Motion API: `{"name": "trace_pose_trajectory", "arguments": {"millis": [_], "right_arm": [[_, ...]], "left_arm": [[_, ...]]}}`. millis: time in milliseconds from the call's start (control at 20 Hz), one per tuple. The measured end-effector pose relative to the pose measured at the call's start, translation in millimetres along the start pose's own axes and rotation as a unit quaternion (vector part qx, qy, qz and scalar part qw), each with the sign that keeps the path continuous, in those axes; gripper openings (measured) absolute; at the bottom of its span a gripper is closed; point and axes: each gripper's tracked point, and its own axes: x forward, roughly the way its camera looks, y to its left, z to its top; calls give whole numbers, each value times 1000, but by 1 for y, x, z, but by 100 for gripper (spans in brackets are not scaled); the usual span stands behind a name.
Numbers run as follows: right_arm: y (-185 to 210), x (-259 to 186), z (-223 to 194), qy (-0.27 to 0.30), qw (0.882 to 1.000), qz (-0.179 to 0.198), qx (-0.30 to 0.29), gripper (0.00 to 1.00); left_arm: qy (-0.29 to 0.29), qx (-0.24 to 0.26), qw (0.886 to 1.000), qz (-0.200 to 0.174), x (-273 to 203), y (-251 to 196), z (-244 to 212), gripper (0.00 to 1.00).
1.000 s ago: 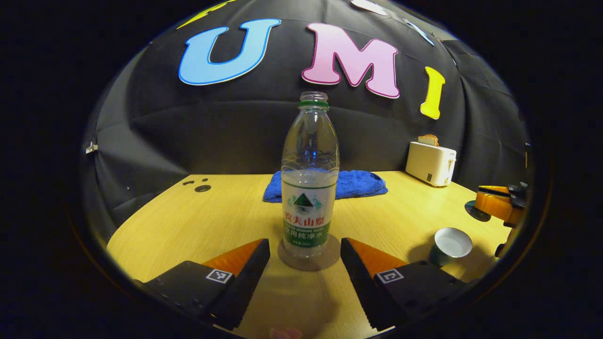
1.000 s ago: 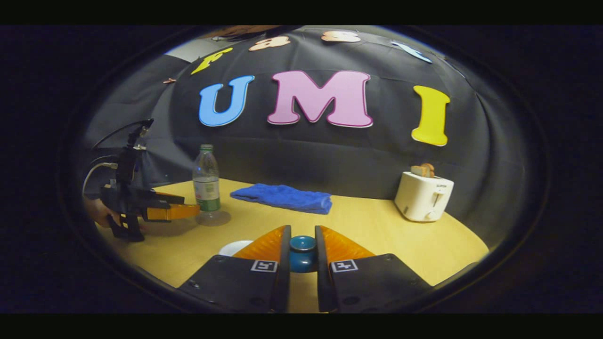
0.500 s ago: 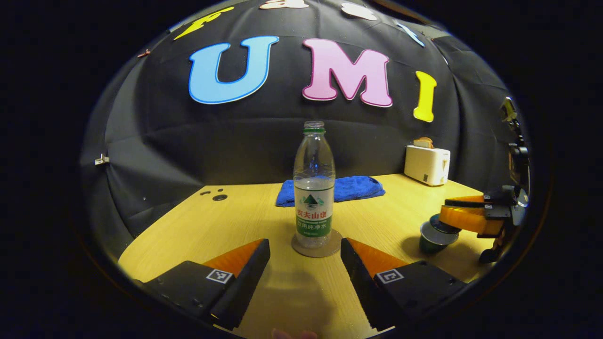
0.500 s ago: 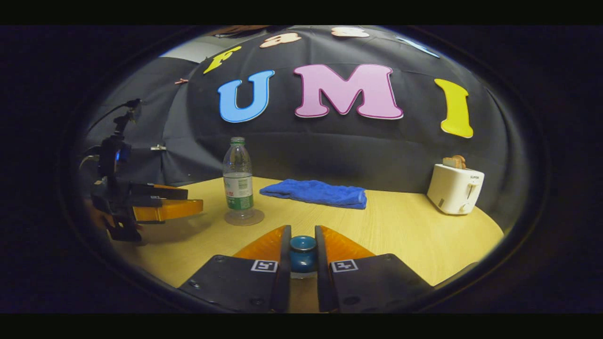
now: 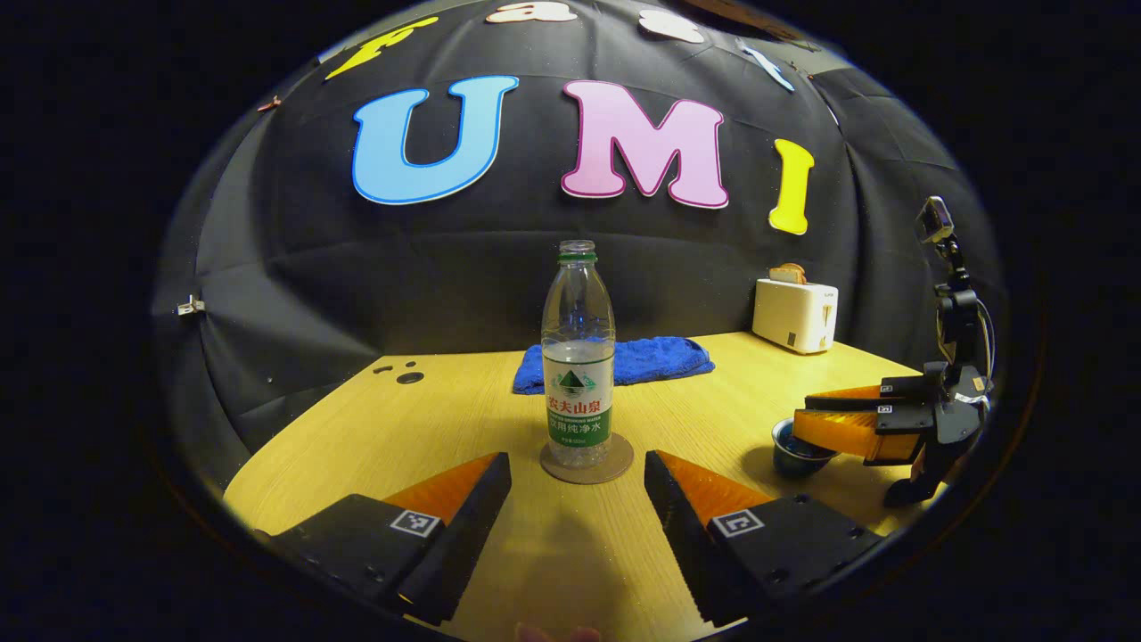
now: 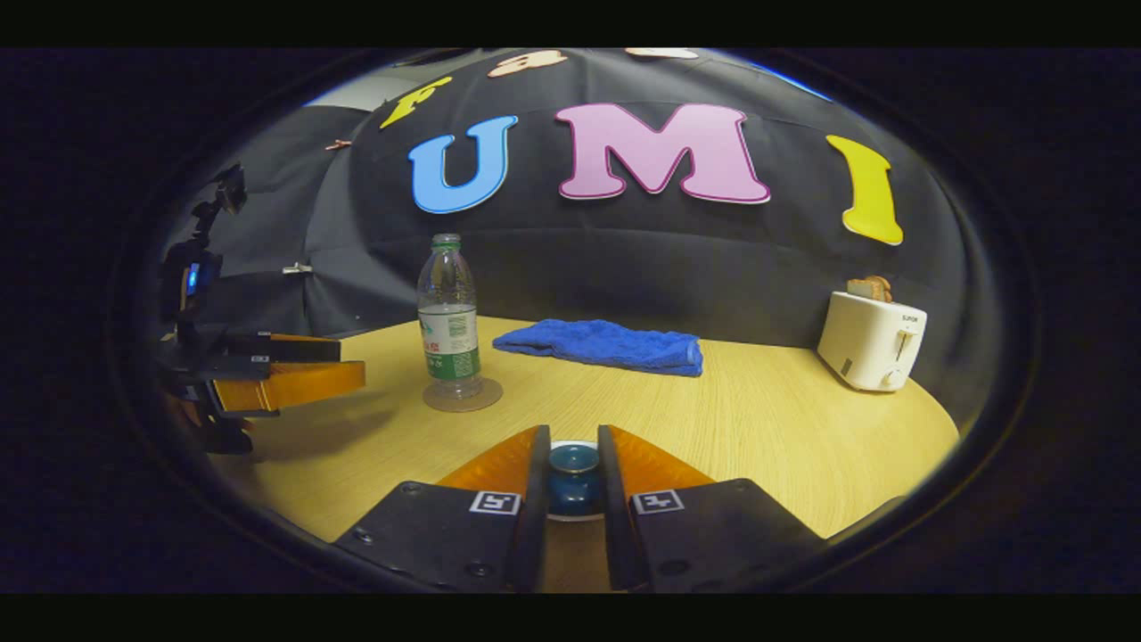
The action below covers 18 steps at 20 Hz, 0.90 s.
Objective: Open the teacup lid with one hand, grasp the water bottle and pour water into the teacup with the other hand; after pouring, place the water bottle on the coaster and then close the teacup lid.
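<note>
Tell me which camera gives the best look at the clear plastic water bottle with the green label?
The left gripper view: the clear plastic water bottle stands upright, centred and close, on its round brown coaster, framed by the open left gripper. The right gripper view shows it smaller, off to the left.

Uncapped bottle (image 5: 578, 357) upright on coaster (image 5: 586, 462)

Ahead of the left tongs (image 5: 578, 477), a clear water bottle (image 5: 578, 357) wears a green neck ring and a white-and-green label, standing on a grey-brown coaster (image 5: 586, 461). The tabletop (image 5: 446, 419) is pale yellow wood grain. Beyond lie a bright blue towel (image 5: 642, 359) and a cream-white toaster (image 5: 793, 314). Between the right tongs (image 6: 573, 459) sits a deep blue lid knob (image 6: 573, 468).
</note>
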Motion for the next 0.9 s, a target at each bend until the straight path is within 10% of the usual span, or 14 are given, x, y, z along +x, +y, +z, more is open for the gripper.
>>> {"name": "trace_pose_trajectory", "arguments": {"millis": [350,900], "right_arm": [[-8,-18,29,-1,1000,-19,2,91],[-4,-89,194,-59,997,-51,-7,97]], "left_arm": [[5,-2,1000,13,-18,-1,21,95],[6,-16,999,46,-74,24,115,95]]}}
